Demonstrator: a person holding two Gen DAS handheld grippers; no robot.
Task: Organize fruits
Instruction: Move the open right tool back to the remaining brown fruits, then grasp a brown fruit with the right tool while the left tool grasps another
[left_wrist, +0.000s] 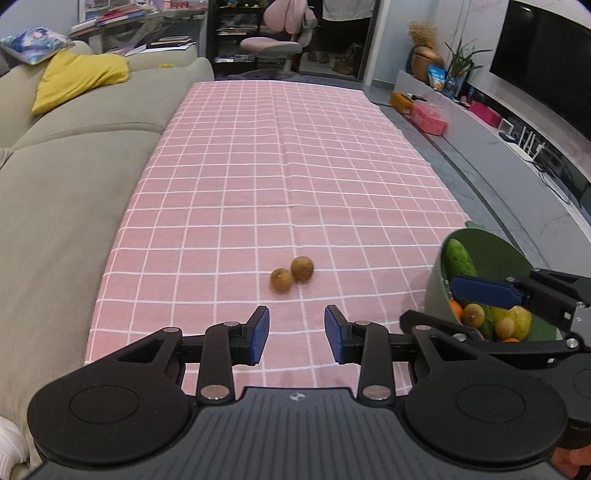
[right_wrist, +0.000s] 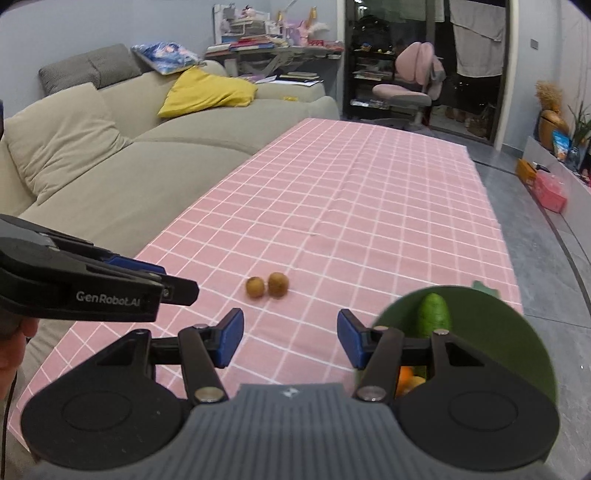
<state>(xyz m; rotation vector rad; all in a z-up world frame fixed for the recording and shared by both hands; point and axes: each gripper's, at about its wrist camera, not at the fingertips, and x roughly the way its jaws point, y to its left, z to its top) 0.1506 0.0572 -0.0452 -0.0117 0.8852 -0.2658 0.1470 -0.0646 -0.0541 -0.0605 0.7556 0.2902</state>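
Note:
Two small brown fruits (left_wrist: 291, 274) lie touching on the pink checked tablecloth (left_wrist: 258, 177); they also show in the right wrist view (right_wrist: 266, 285). My left gripper (left_wrist: 296, 334) is open and empty, just short of them. My right gripper (right_wrist: 290, 338) is open and empty, hovering beside and partly over a green bowl (right_wrist: 491, 325). The bowl (left_wrist: 491, 254) holds a cucumber (left_wrist: 458, 258), an orange (left_wrist: 455, 308), a pear (left_wrist: 521, 322) and other fruit. The cucumber also shows in the right wrist view (right_wrist: 433, 314).
A beige sofa (left_wrist: 66, 192) runs along the table's left side with a yellow cushion (left_wrist: 79, 75). The bowl sits at the table's near right edge. A TV bench with boxes (left_wrist: 428, 116) lies to the right, a pink chair (left_wrist: 280, 33) beyond the far end.

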